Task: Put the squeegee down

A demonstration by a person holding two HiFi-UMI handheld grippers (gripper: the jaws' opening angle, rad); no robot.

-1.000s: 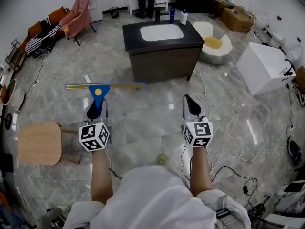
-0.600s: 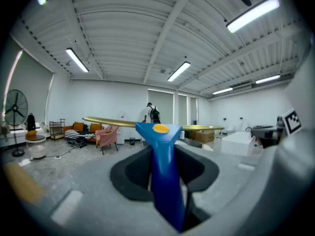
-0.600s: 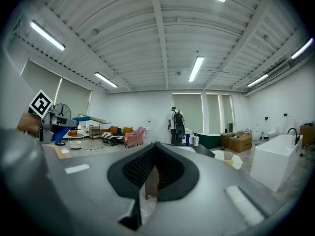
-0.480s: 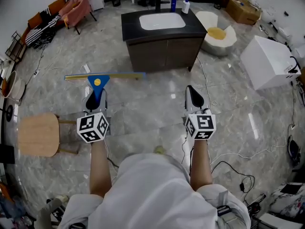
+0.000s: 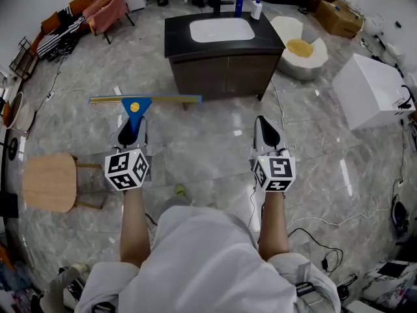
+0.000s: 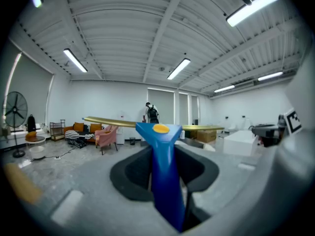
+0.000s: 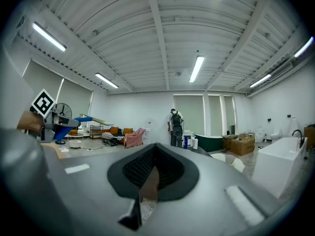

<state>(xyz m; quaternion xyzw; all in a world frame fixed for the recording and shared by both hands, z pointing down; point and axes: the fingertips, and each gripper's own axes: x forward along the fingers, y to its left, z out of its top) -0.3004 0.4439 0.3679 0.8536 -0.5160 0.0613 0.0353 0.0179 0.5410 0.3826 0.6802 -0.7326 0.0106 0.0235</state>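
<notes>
Probably the left gripper (image 5: 132,132), clamped on the blue handle of the squeegee (image 5: 137,103) at the left centre of the head view, should hold the blade level and lower it fully onto a surface before opening, while the right gripper (image 5: 264,130), closed and empty, waits aside.

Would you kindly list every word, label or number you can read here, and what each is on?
No readable words or numbers anywhere.
On the left cube of the left gripper and the right cube of the right gripper: square black-and-white markers, no letters.
On the blue bottle and white bottle on the vanity: labels too small to read.
On the squeegee: plain yellow dot, no print.
</notes>
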